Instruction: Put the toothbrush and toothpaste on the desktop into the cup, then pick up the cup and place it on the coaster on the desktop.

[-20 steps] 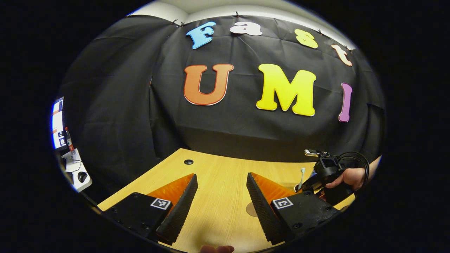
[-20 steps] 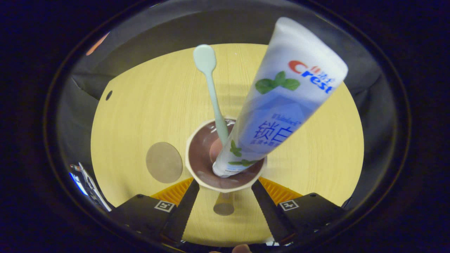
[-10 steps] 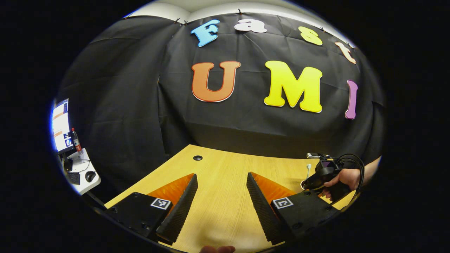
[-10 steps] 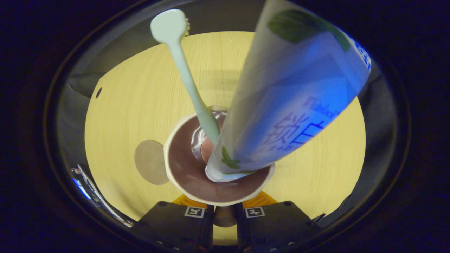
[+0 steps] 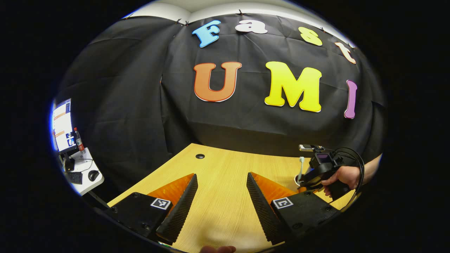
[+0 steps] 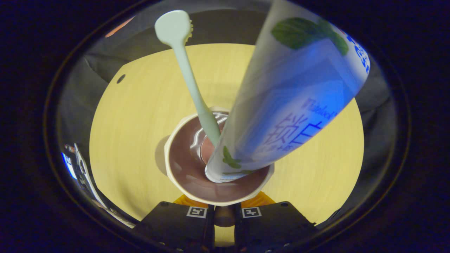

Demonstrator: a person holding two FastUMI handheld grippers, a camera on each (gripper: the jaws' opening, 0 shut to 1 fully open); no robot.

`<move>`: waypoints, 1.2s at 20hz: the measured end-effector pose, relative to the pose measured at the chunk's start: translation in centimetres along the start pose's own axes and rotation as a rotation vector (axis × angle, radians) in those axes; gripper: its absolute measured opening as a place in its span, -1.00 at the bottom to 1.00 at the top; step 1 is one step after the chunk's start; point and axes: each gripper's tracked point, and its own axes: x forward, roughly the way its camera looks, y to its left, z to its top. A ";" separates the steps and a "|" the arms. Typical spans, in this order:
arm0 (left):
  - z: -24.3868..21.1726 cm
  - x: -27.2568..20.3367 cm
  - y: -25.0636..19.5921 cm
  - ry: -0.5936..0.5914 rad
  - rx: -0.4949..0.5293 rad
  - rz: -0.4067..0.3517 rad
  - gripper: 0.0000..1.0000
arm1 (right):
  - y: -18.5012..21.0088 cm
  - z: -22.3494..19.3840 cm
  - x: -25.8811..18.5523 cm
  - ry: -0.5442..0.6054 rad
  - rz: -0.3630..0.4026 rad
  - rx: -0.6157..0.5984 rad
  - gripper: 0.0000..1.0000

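In the right gripper view a cup (image 6: 186,175) with a brown inside and a pale rim holds a pale green toothbrush (image 6: 190,80) and a white-and-blue toothpaste tube (image 6: 291,102), both leaning out of it. My right gripper (image 6: 224,212) is shut on the cup's handle (image 6: 224,219). A sliver of the round brown coaster (image 6: 160,154) peeks out at the cup's left side. In the left gripper view my left gripper (image 5: 221,178) stands open over the wooden desktop (image 5: 218,211). Far right there, a hand (image 5: 342,175) holds the right gripper (image 5: 318,170) beside the toothbrush (image 5: 301,167).
A small round hole (image 5: 200,156) marks the desktop's far left part. Black cloth backs the desk. Off to the left stands a side table (image 5: 82,174) with a monitor, a keyboard and a mouse.
My right gripper's fingers closed on the cup's handle. The cup then moved left until it covers most of the coaster. The left gripper only shifted slightly.
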 end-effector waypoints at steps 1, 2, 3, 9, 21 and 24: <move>-0.3 -0.5 0.3 0.007 -0.010 0.010 0.79 | 1.0 -0.5 -0.9 -0.004 0.009 -0.033 -0.57; -0.6 -0.9 0.7 0.013 -0.021 0.019 0.79 | 1.7 -0.7 -1.5 0.003 0.025 -0.053 -0.58; -0.9 -1.3 1.1 0.018 -0.028 0.028 0.79 | 1.8 -0.9 -1.9 0.010 0.037 -0.078 -0.58; -2.3 -3.6 3.6 0.044 -0.065 0.097 0.79 | 1.7 -1.1 -1.6 0.107 0.007 -0.127 -0.58; -1.9 -3.8 2.1 0.043 -0.036 0.020 0.80 | 2.4 -4.1 -7.1 0.059 0.075 0.019 0.94; -0.9 -2.8 -0.5 0.029 -0.010 -0.064 0.79 | 0.1 -5.5 -11.5 -0.057 0.097 0.059 0.91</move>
